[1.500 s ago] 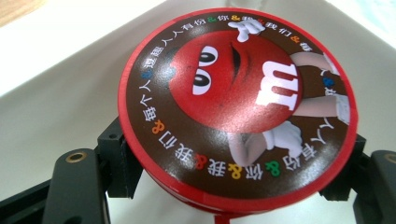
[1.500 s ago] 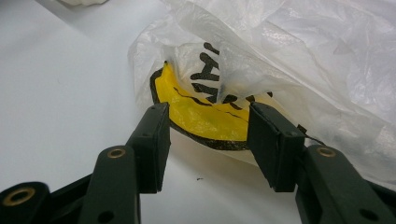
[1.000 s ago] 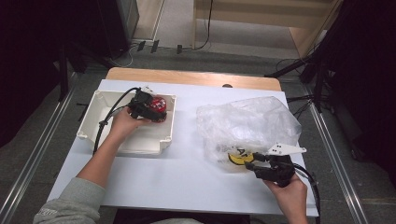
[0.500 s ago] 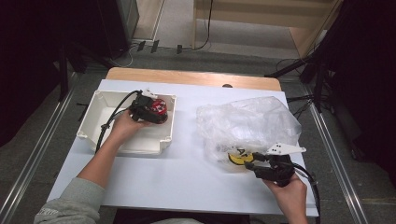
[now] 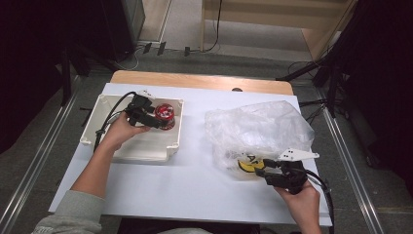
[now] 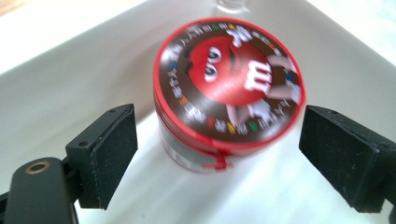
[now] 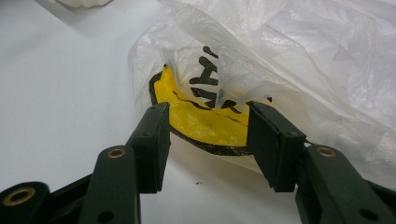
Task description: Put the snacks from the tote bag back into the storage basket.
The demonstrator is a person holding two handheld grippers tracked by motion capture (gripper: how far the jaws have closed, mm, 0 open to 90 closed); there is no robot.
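I hold the left gripper (image 5: pixel 157 118) over the white tray (image 5: pixel 141 146), jaws apart around the red candy tub (image 6: pixel 227 91). Right of the tray, on the white table (image 5: pixel 195 180), my right gripper (image 7: pixel 208 140) stands parted at the plastic bag (image 5: pixel 258 129). Grey floor surrounds.

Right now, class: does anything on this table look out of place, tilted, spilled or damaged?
Nothing is spilled or broken. The red-lidded candy tub stands upright in the white tray, between the open left tongs. The plastic bag lies crumpled.
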